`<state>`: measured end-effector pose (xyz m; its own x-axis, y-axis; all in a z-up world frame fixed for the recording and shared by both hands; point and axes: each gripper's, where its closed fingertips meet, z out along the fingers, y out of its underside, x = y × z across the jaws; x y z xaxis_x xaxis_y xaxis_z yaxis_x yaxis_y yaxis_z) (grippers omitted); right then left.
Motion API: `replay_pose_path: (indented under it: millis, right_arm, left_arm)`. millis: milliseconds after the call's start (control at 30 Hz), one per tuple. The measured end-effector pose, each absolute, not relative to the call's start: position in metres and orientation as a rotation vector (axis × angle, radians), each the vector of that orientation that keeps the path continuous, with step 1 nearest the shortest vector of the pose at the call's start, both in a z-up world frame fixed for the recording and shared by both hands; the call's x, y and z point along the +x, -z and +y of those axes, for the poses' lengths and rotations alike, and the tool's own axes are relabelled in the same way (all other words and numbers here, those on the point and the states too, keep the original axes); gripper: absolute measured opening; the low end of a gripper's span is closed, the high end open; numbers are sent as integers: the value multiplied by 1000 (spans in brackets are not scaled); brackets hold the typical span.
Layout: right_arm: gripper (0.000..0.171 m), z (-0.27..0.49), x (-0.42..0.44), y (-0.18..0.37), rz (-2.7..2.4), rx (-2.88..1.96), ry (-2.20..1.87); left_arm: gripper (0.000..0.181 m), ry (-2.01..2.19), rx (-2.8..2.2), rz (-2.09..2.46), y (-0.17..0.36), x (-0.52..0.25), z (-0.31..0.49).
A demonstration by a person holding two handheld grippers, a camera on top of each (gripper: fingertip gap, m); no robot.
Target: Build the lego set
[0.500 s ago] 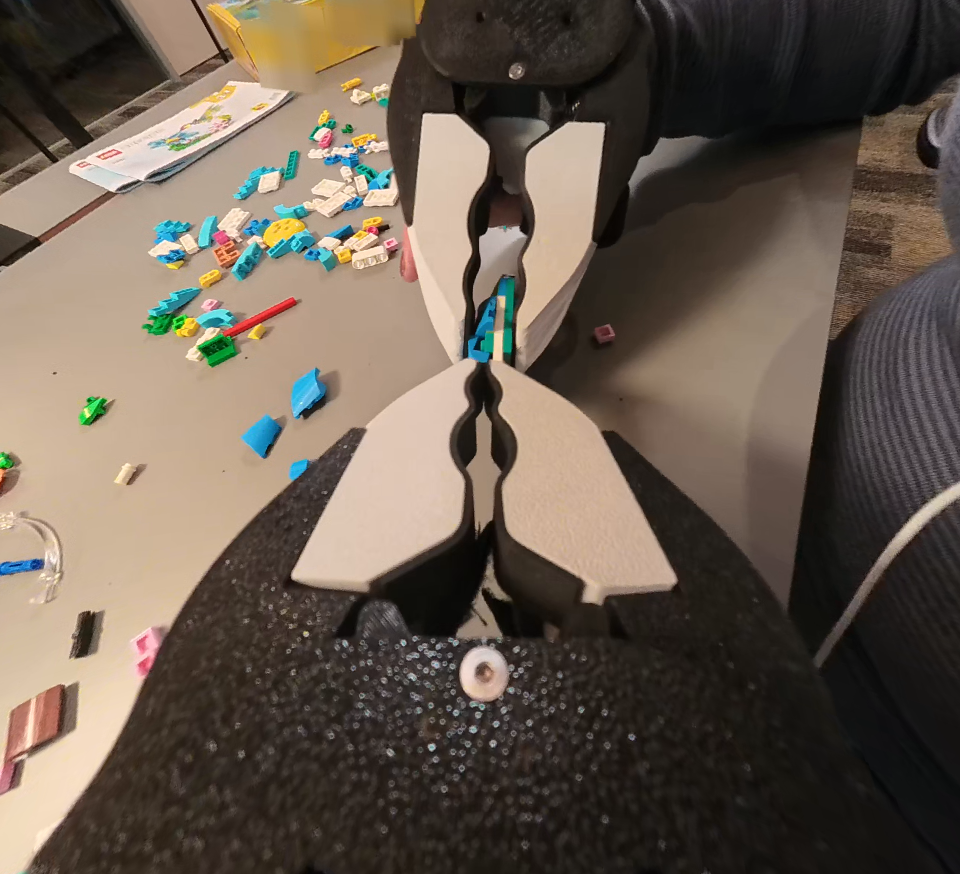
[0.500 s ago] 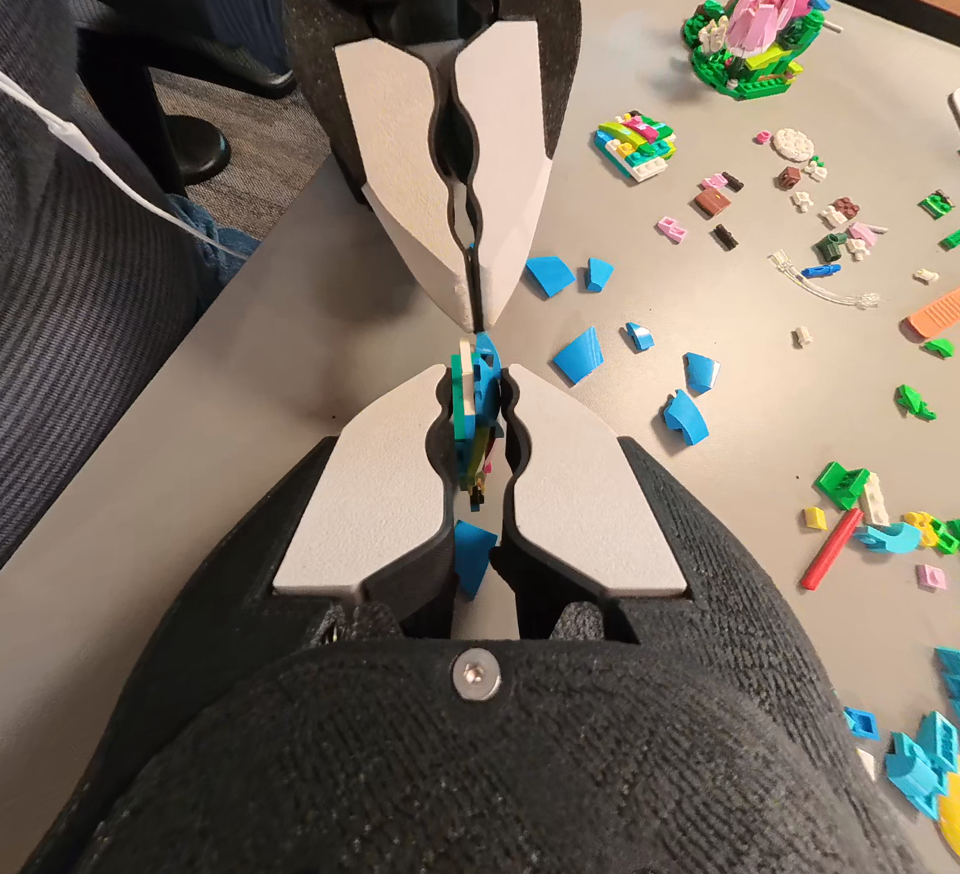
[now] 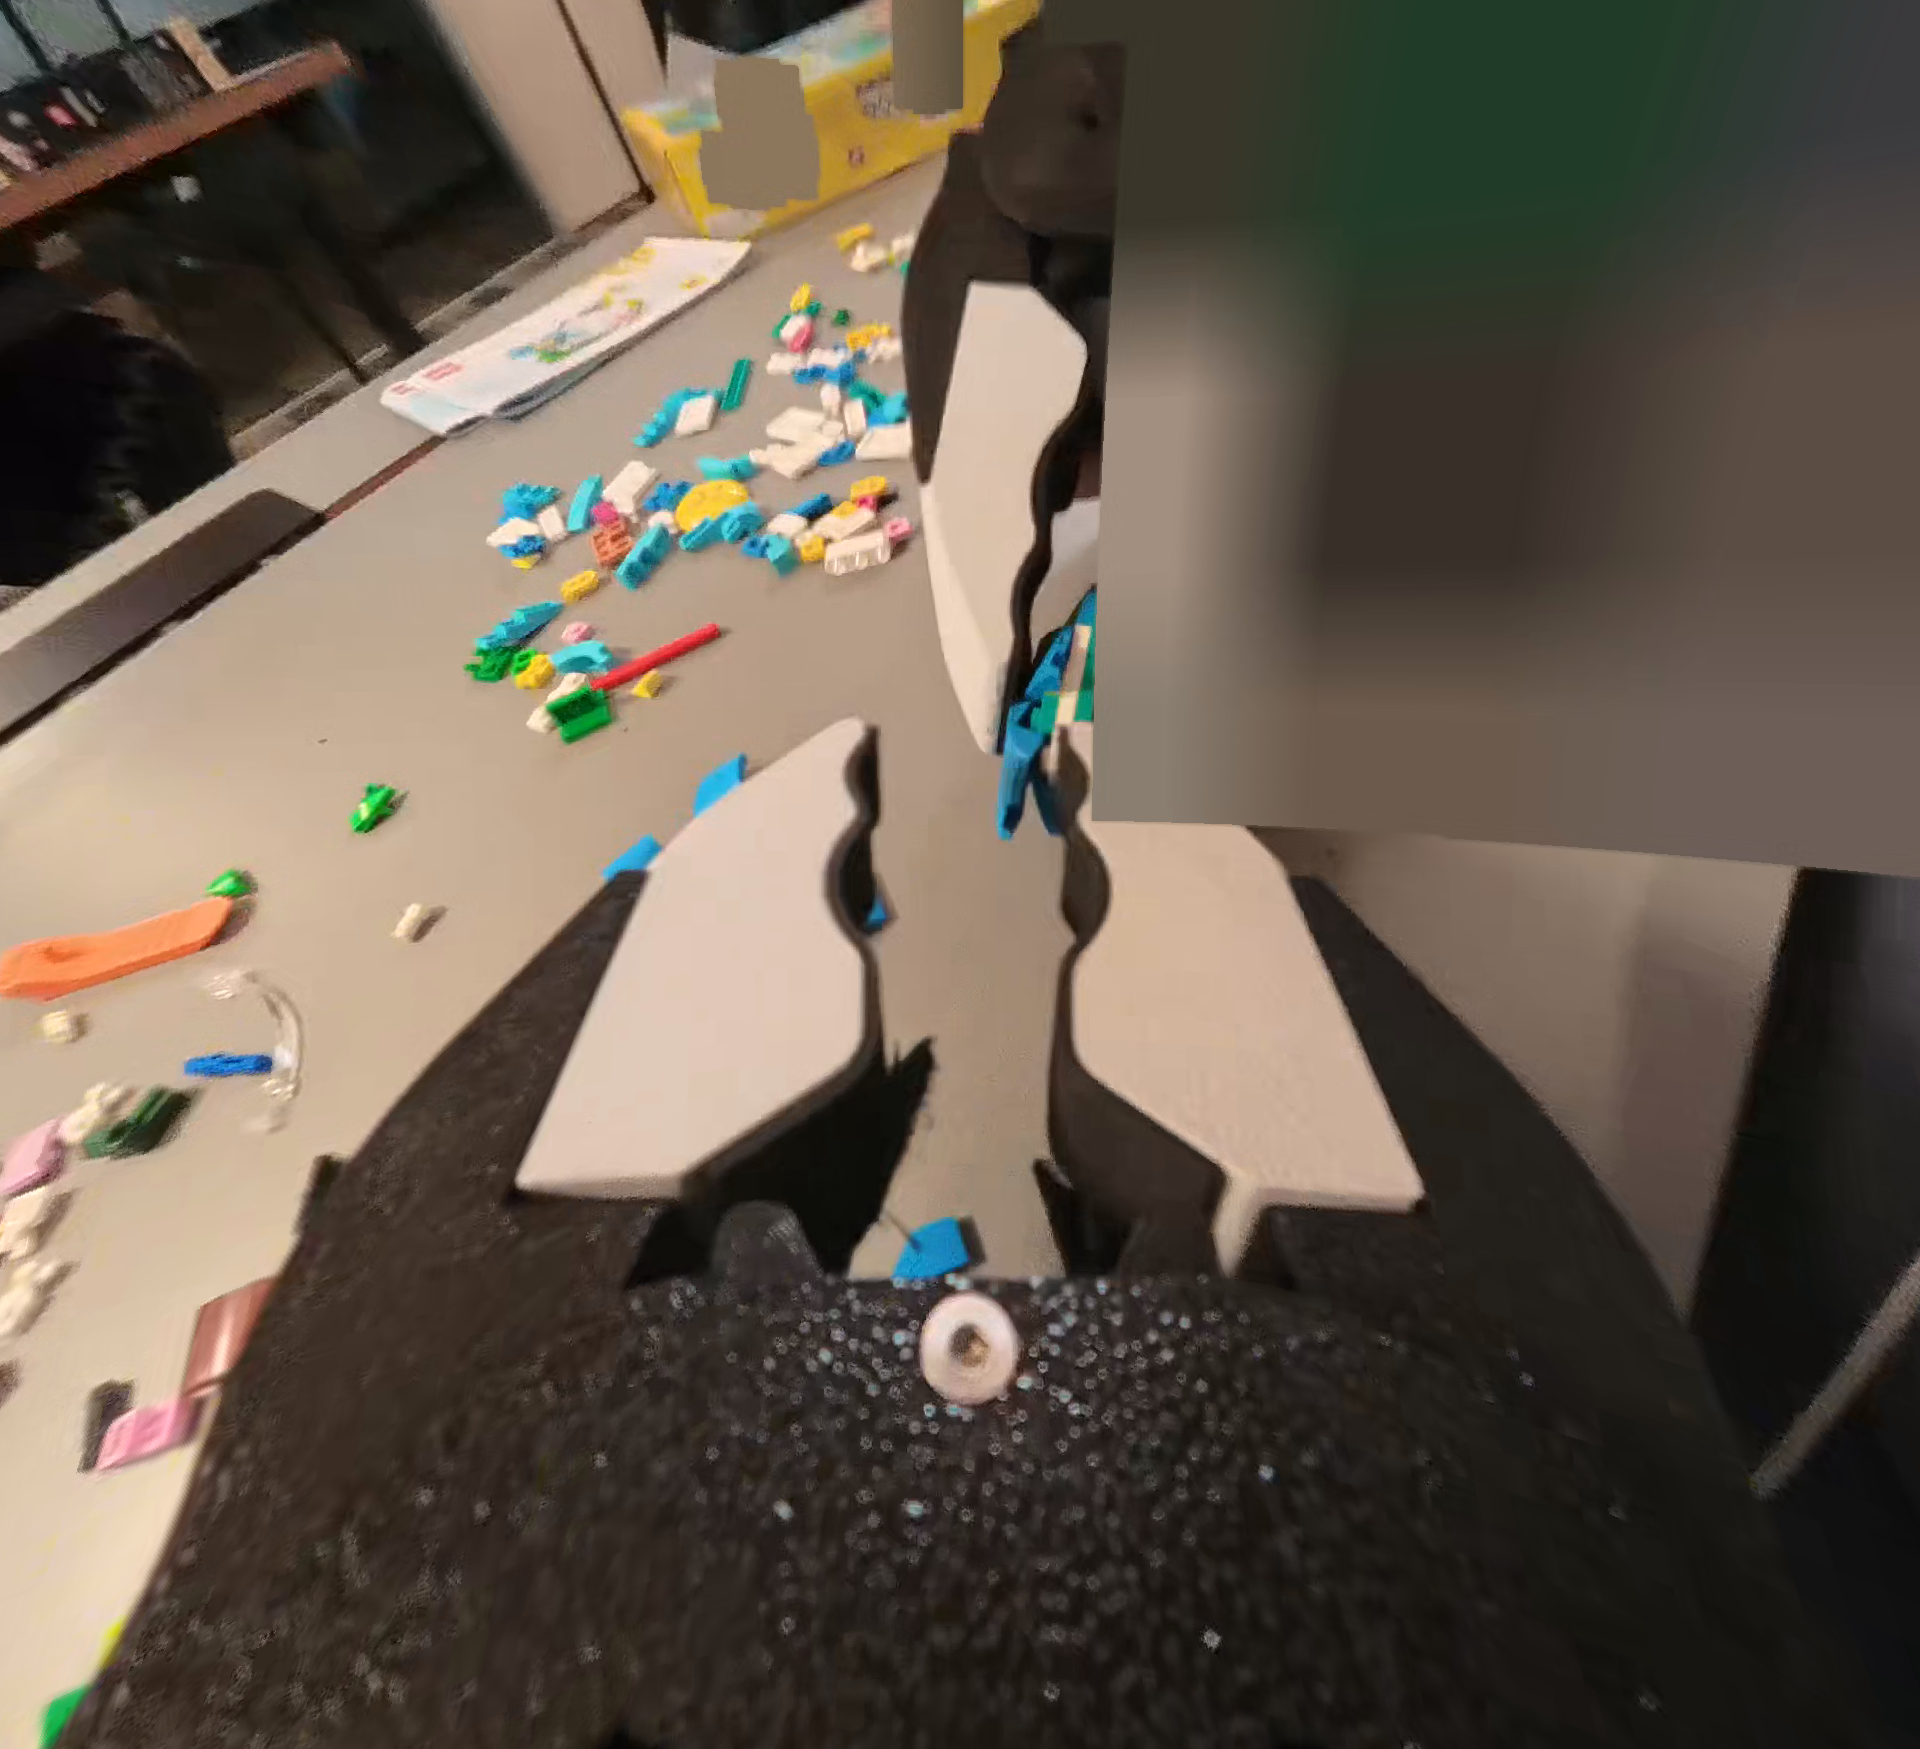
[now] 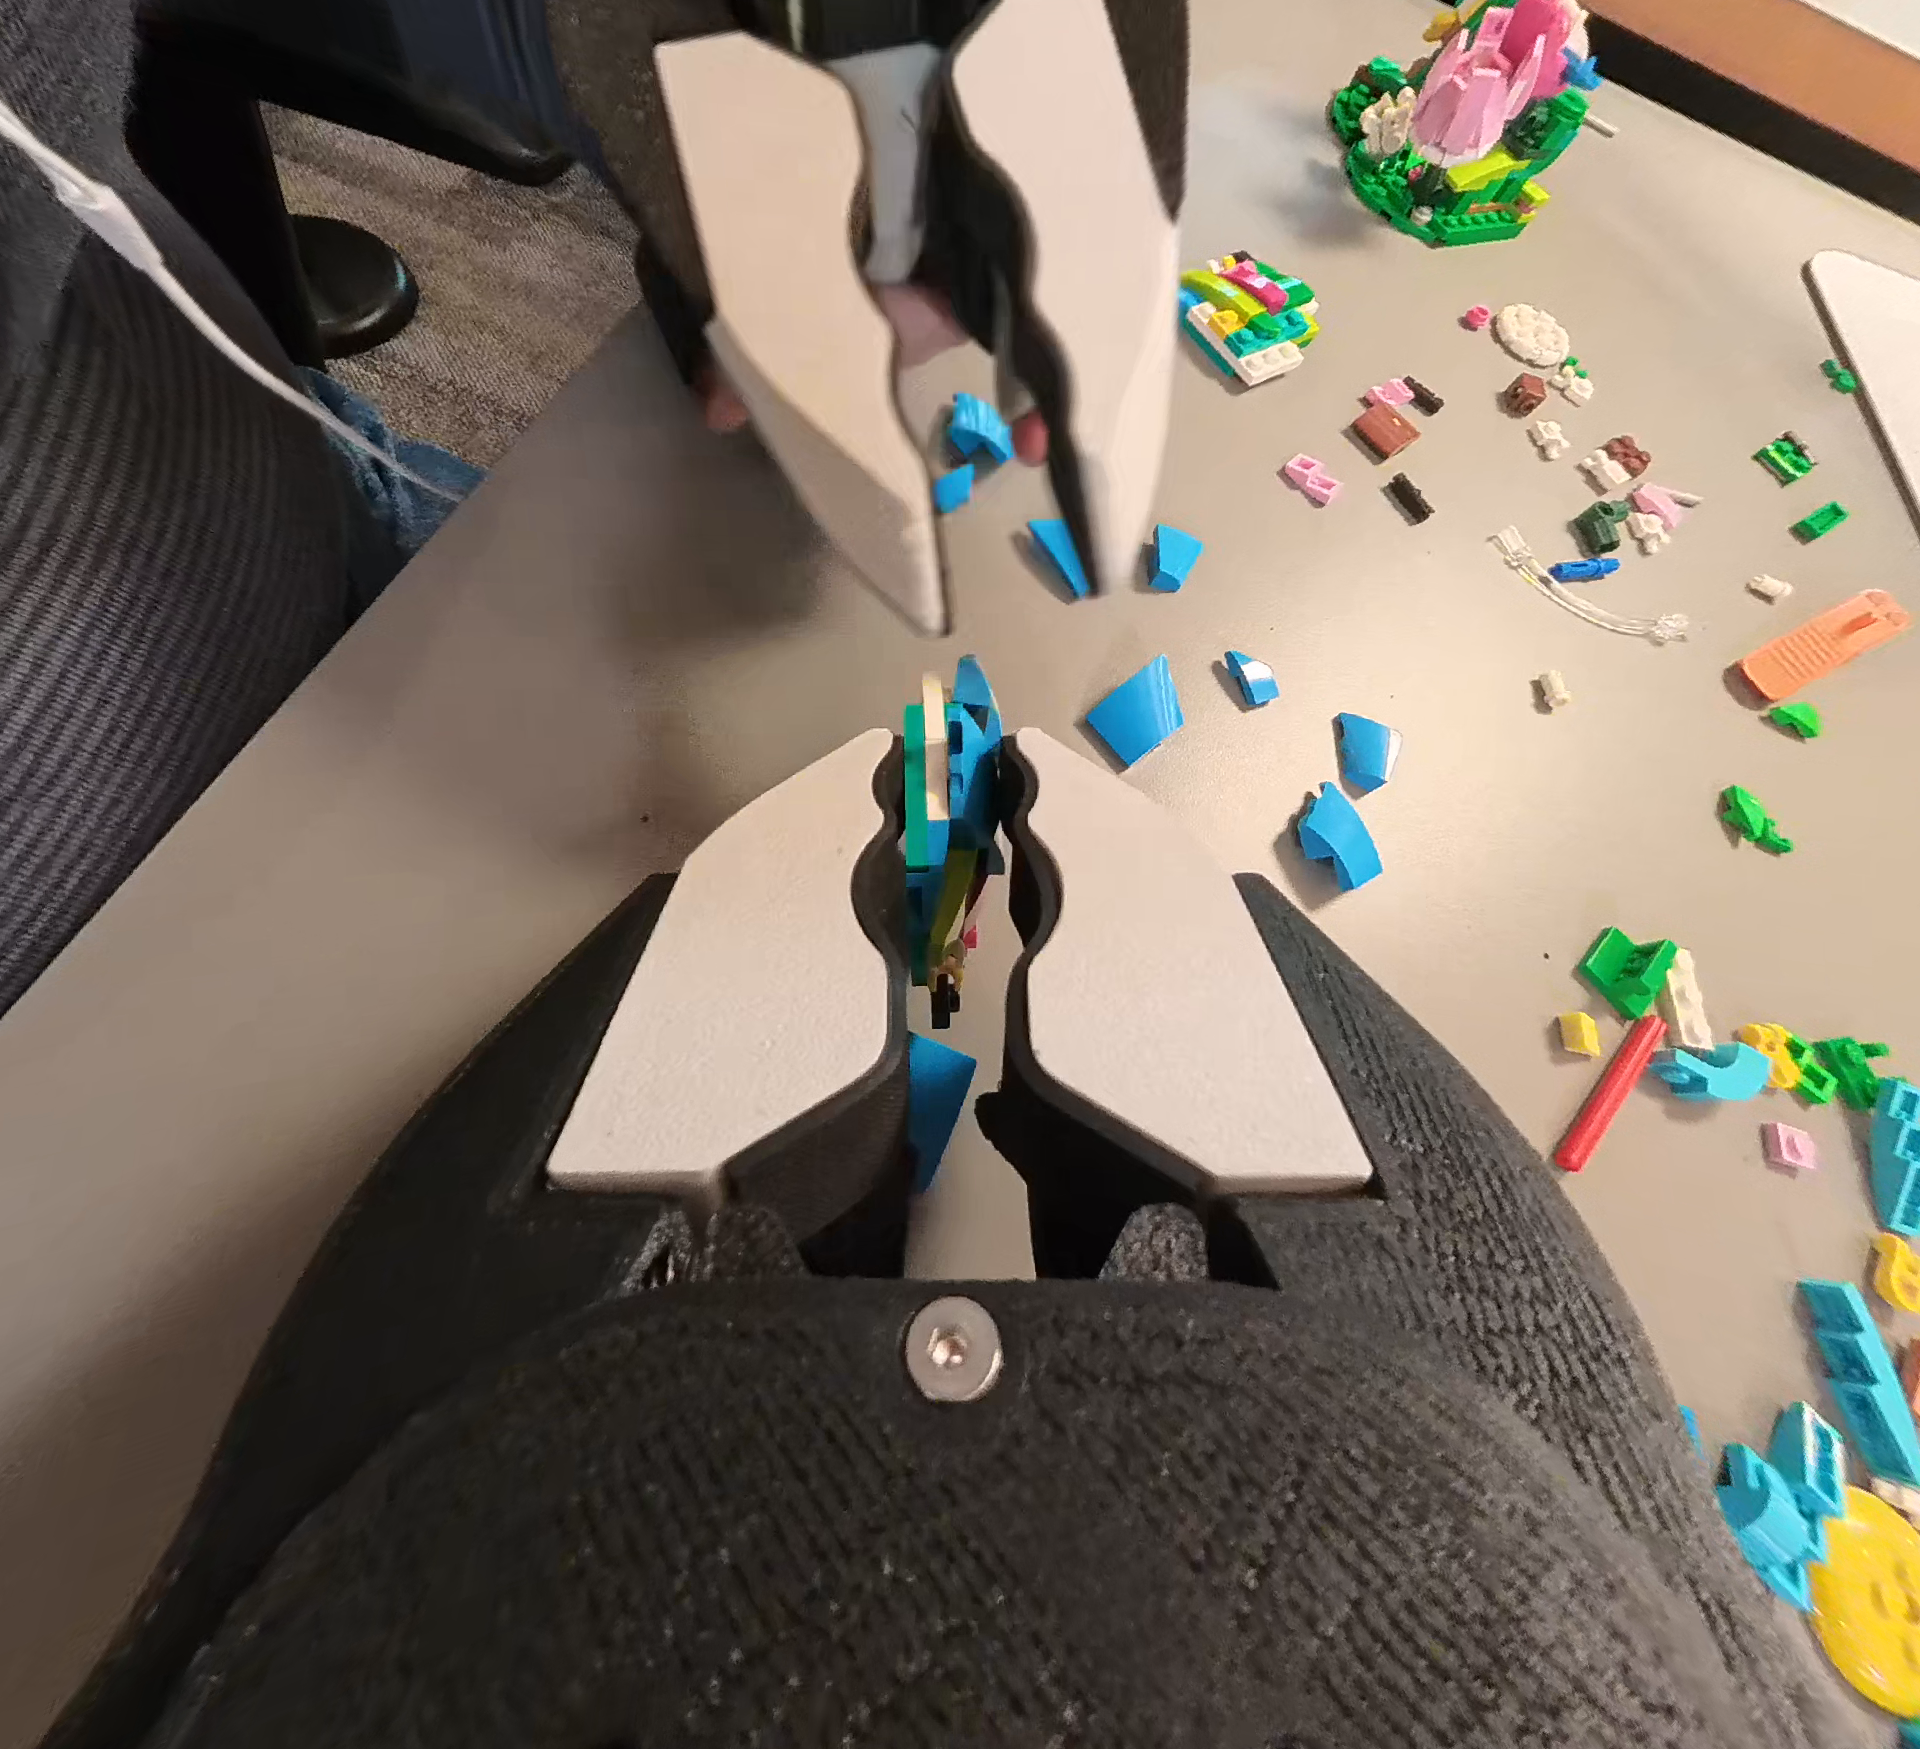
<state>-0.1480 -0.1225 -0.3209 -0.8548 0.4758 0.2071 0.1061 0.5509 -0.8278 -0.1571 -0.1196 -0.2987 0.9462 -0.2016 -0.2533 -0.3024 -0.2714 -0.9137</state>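
My right gripper is shut on a small flat assembly of blue, green and white bricks, held on edge above the grey table. My left gripper faces it from across, open and empty, its tips a short way beyond the assembly. In the left wrist view my left gripper stands open with nothing between its fingers. The assembly shows just ahead in the right gripper's fingers, partly behind a blurred patch. Several blue wedge pieces lie on the table near both grippers.
A pink flower build and a small colourful build stand at the back. An orange brick separator, a red rod and loose bricks are scattered about. A yellow box and a booklet lie farther off.
My left gripper, which was shut at the tip of the assembly, has opened and drawn back from it. My right gripper still holds the assembly in the same place.
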Motion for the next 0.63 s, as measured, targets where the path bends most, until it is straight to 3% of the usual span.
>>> replay_pose_path:
  millis: [33, 633]
  right_arm:
    - [15, -123, -148, 321, -2374, -475, -1237]
    - [15, -117, -146, 320, -2356, -446, -1288]
  left_arm:
    - [38, -131, -1897, 399, 305, -155, -119]
    - [15, -198, -1958, 511, 316, -142, -112]
